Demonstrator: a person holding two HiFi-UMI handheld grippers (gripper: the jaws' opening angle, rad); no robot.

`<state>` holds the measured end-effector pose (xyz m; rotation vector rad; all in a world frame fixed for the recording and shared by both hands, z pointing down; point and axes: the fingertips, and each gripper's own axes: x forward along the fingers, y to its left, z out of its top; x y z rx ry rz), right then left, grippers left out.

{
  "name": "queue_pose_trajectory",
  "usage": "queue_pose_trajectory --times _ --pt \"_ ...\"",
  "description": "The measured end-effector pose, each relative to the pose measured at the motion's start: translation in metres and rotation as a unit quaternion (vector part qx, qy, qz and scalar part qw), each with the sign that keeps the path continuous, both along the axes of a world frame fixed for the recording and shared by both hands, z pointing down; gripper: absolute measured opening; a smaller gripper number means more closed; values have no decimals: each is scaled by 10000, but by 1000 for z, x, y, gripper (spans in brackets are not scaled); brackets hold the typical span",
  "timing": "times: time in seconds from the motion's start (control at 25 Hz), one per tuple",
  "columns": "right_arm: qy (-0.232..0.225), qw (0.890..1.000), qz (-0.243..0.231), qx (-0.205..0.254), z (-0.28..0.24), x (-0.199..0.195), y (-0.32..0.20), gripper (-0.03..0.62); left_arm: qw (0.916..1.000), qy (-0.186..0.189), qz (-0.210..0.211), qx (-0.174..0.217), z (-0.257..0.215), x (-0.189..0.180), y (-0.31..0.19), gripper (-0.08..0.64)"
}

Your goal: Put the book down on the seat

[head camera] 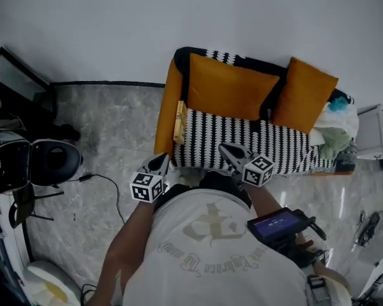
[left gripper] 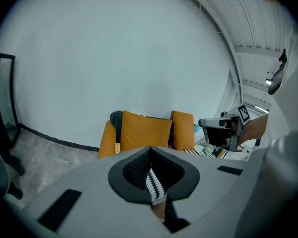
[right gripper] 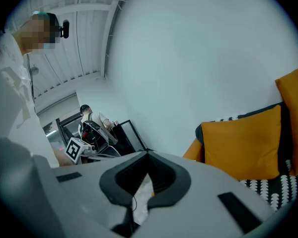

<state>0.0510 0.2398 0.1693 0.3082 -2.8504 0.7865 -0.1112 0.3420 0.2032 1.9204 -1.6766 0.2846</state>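
Note:
An orange sofa [head camera: 168, 107] with a black-and-white patterned seat [head camera: 242, 139] and two orange cushions [head camera: 233, 88] stands against the white wall. A thin yellow book [head camera: 179, 121] stands on edge between the seat and the sofa's left armrest; it shows as a pale strip, the book [left gripper: 117, 148], in the left gripper view. My left gripper [head camera: 158, 166] hovers just before the seat's front left corner, shut and empty. My right gripper [head camera: 231, 152] hangs over the seat's front edge, shut with nothing in it. Each gripper view looks past its closed tips, left gripper [left gripper: 150, 150] and right gripper [right gripper: 148, 155].
A heap of clothes [head camera: 335, 136] fills the sofa's right end, with a white box [head camera: 373, 132] beyond it. A black chair [head camera: 51, 161] and a cable [head camera: 108, 187] lie on the marble floor at left. A dark frame [head camera: 19, 75] leans in the left corner.

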Motion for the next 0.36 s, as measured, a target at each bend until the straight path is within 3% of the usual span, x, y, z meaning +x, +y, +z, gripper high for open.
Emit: queue_pose_trajectory --times 0.36 --pt "32 10000 58 -40 3 14 -9 14 10000 -26 72 -60 1 10 -14 12"
